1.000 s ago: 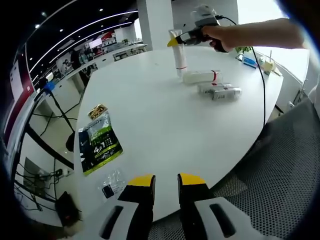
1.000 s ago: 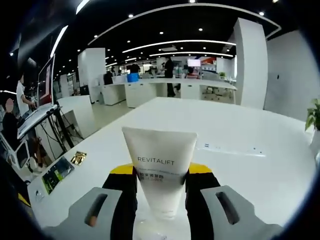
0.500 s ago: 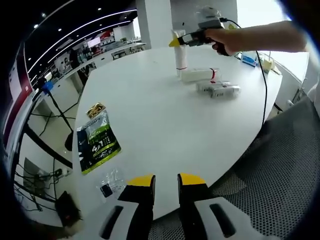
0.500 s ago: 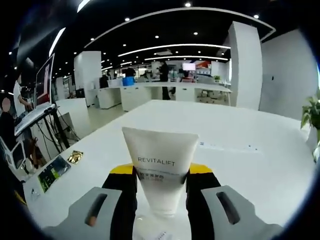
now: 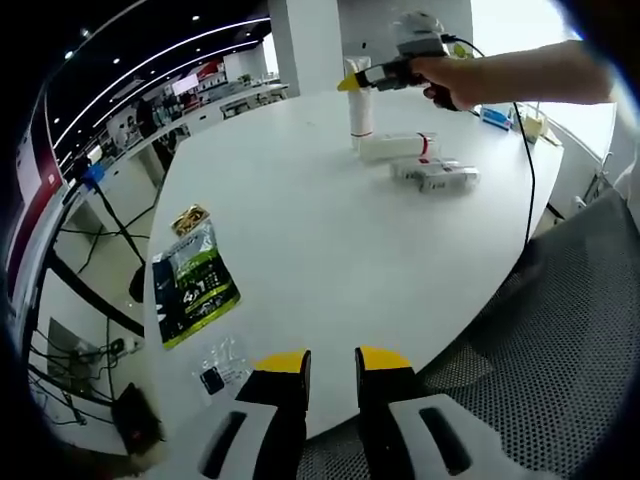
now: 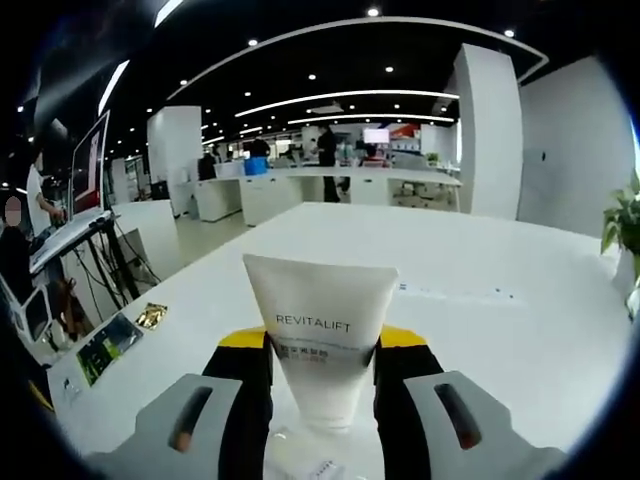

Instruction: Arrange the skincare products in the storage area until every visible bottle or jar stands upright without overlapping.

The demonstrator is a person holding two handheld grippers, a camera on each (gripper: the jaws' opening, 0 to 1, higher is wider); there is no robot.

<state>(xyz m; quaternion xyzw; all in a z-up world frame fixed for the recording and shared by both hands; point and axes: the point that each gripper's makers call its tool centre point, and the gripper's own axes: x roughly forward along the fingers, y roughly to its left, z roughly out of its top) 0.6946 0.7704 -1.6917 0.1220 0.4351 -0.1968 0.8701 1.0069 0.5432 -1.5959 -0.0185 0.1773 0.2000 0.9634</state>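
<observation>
Two views show us one white table (image 5: 330, 230). In the left gripper view, going from left to right, we see a small clear packet (image 5: 222, 368) at the table's near edge, a green and black pouch (image 5: 195, 285) just beyond it, and a little gold packet (image 5: 192, 219) past that. Our left gripper (image 5: 332, 362) hangs at the near rim, its yellow-tipped jaws parted and holding nothing. Far across the table a white tube (image 5: 359, 108) stands upright, clamped by the right gripper (image 5: 352, 82), which a hand (image 5: 445, 80) holds from the right. Just beside the tube a white bottle (image 5: 398, 147) lies on its side, and next to that lie two small boxes (image 5: 437, 176), touching each other.

In the right gripper view, the pouch (image 6: 103, 347) and gold packet (image 6: 152, 317) sit at the far left. The right gripper (image 6: 322, 350) is clenched on the tube (image 6: 320, 345), marked REVITALIFT, which rises upright between the jaws.
</observation>
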